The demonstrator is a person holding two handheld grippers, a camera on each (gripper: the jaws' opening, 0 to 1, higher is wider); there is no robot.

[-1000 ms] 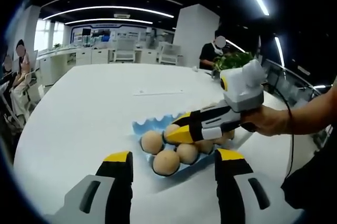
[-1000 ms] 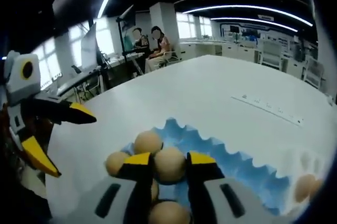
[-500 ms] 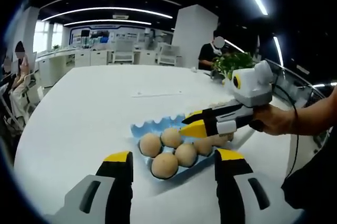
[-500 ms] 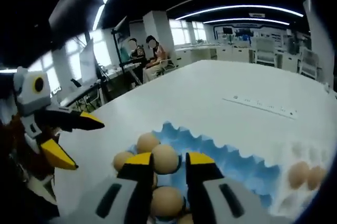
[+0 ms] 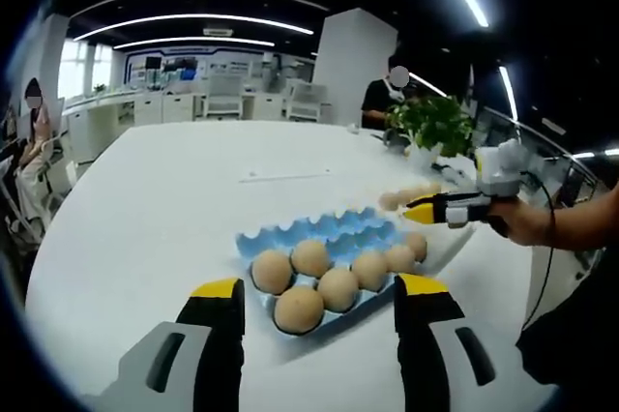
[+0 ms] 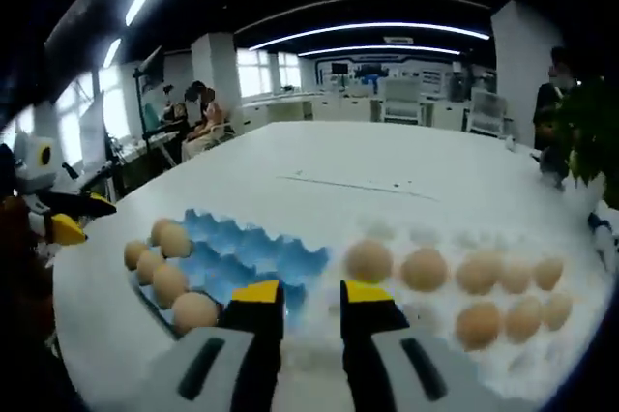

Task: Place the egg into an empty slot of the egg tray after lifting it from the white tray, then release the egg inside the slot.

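Right gripper withdrawn from the blue egg tray, jaws empty; placed egg now seated among the six in the tray.

Since one second ago the right gripper (image 6: 299,294) has moved off the blue egg tray (image 6: 247,253) toward the white tray (image 6: 590,296), yellow-tipped jaws slightly parted, gripping nothing. Left gripper (image 5: 319,288) hangs open, at 6 o'clock of the eggs (image 5: 319,277). Egg tray: moulded, scalloped rim, six matte tan ovals at its near end. White tray, at 3 o'clock of it in the right gripper view: dimpled, about eight eggs, pale edges hard to resolve. Smooth white round table (image 5: 164,199); dim office, strip ceiling lights, potted plant (image 5: 426,122), seated persons blurred.
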